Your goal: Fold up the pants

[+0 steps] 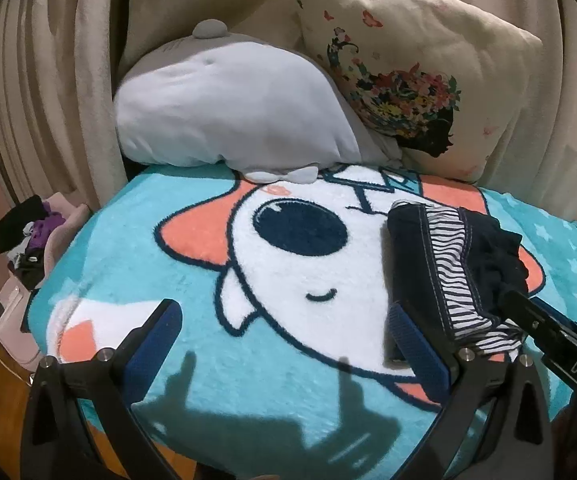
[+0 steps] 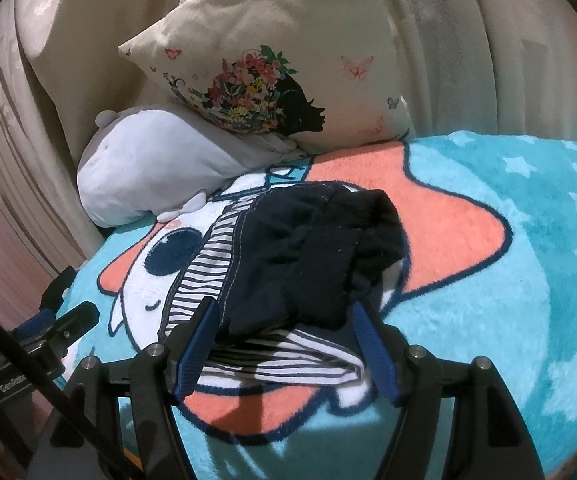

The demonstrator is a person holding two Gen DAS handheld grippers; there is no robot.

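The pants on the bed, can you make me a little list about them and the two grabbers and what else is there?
pants: dark navy with a striped panel, bunched in a folded bundle
resting on: turquoise cartoon blanket
right gripper: jaws open, one on each side of the bundle's near end
left gripper: jaws open, nothing between them, beside the pants
behind: grey plush pillow, cream flower pillow

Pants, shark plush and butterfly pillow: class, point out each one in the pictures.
pants (image 2: 308, 256): right wrist view, dark fabric at the bundle's middle.
shark plush (image 1: 224, 108): left wrist view, pale belly.
butterfly pillow (image 1: 428, 40): left wrist view, plain cream area above the flower print.
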